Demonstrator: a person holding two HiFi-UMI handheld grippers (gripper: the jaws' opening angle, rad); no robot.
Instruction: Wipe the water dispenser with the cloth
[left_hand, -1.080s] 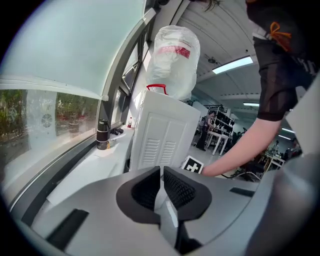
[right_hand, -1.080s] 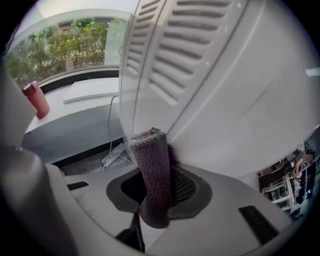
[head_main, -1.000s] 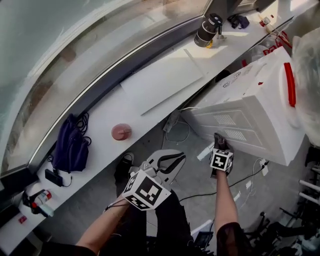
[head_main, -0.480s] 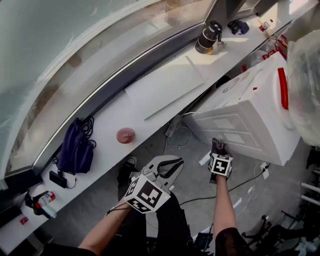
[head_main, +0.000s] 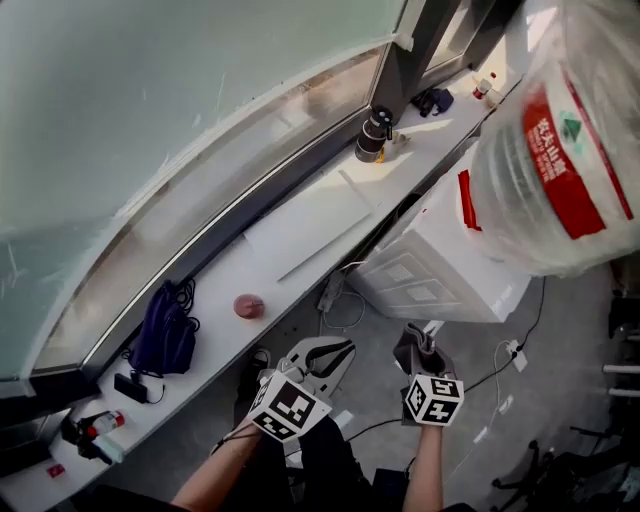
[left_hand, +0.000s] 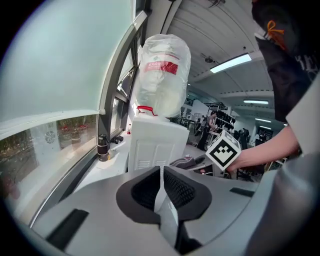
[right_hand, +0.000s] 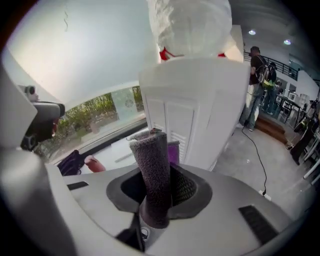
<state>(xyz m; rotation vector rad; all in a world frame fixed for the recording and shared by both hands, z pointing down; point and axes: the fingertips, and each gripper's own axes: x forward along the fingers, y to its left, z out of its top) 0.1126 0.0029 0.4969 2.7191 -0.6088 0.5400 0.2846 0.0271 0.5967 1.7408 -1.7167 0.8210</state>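
The white water dispenser (head_main: 440, 265) stands on the floor against the window ledge, with a big plastic-wrapped bottle (head_main: 560, 130) on top. My right gripper (head_main: 420, 348) is shut on a grey cloth (head_main: 410, 350) and hangs a short way off the dispenser's lower side, not touching it. In the right gripper view the rolled cloth (right_hand: 150, 150) sticks up between the jaws in front of the dispenser (right_hand: 200, 110). To the left, my left gripper (head_main: 322, 355) is shut with nothing in it. The left gripper view shows the dispenser (left_hand: 155, 145) and bottle (left_hand: 162, 75) ahead.
A long white ledge (head_main: 300, 225) runs under the window, bearing a dark flask (head_main: 375, 133), a pink round thing (head_main: 248, 305) and a purple bag (head_main: 165, 335). Cables (head_main: 500, 365) trail over the grey floor. People stand far behind (right_hand: 257, 95).
My right gripper with the cloth has drawn back from the dispenser's vented side panel toward me. The head view has swung up, bringing the bottle into sight. The left gripper has hardly moved.
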